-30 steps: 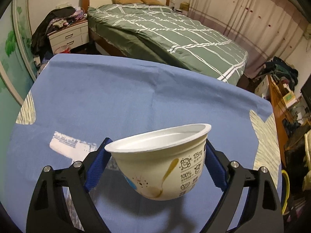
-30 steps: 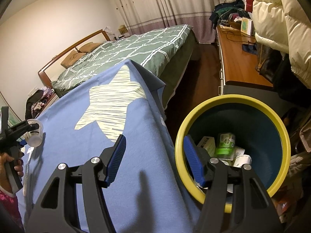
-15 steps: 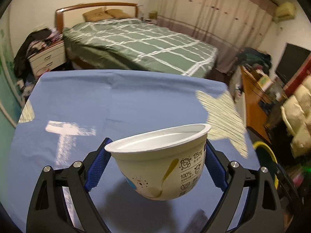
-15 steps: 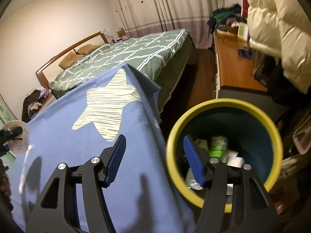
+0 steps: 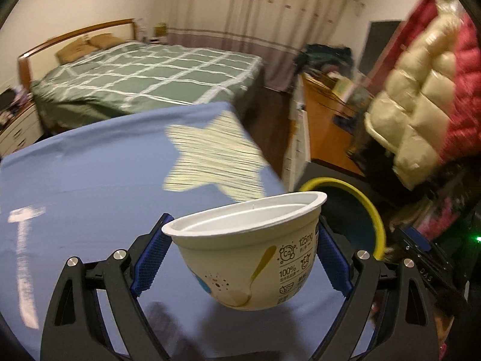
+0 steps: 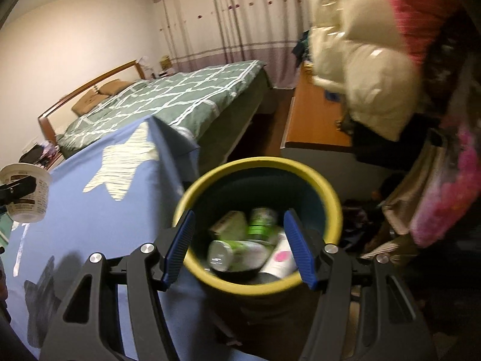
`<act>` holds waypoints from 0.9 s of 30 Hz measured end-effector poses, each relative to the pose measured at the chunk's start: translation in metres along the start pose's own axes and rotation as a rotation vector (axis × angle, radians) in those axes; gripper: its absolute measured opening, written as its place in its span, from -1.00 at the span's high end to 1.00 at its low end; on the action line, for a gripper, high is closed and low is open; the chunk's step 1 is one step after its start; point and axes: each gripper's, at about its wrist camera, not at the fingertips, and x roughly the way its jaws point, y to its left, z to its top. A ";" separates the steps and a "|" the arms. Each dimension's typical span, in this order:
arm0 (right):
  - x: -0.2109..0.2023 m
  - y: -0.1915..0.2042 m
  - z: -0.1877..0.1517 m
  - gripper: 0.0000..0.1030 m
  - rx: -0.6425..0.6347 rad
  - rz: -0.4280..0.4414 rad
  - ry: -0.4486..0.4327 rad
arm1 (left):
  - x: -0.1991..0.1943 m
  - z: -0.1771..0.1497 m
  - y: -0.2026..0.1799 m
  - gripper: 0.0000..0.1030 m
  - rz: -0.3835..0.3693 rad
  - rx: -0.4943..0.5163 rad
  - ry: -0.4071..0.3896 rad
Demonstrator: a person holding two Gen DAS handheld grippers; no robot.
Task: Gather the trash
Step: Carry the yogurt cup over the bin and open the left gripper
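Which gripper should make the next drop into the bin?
Left. The left gripper is shut on the yogurt cup; the right gripper hangs open and empty above the bin.

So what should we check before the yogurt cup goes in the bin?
1. Left tongs grip the yogurt cup on both sides: ok.
2. Cup is over the trash bin: not ok, it hangs above the blue tablecloth.
3. Bin mouth is open: ok, no lid shows.
4. Room left in the bin: ok, the bottles and cartons lie low inside.
5. Right tongs out of the way: not ok, they sit open right over the bin.
6. Cup is empty: cannot tell, only its inner rim shows.
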 end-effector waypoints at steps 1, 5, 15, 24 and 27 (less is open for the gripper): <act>-0.003 -0.008 -0.001 -0.14 0.008 -0.007 -0.002 | 0.004 -0.001 -0.013 -0.72 -0.014 0.015 0.007; -0.015 -0.036 -0.004 -0.14 0.038 -0.039 -0.012 | 0.021 -0.001 -0.062 -0.72 -0.063 0.073 0.031; -0.029 -0.079 -0.010 -0.14 0.107 -0.062 -0.031 | 0.087 0.009 -0.139 -0.72 -0.130 0.163 0.104; -0.027 -0.095 -0.014 -0.14 0.139 -0.094 -0.022 | 0.144 0.009 -0.175 -0.89 -0.108 0.210 0.144; -0.025 -0.093 -0.014 -0.14 0.137 -0.095 -0.018 | 0.148 0.010 -0.170 -0.90 -0.102 0.196 0.152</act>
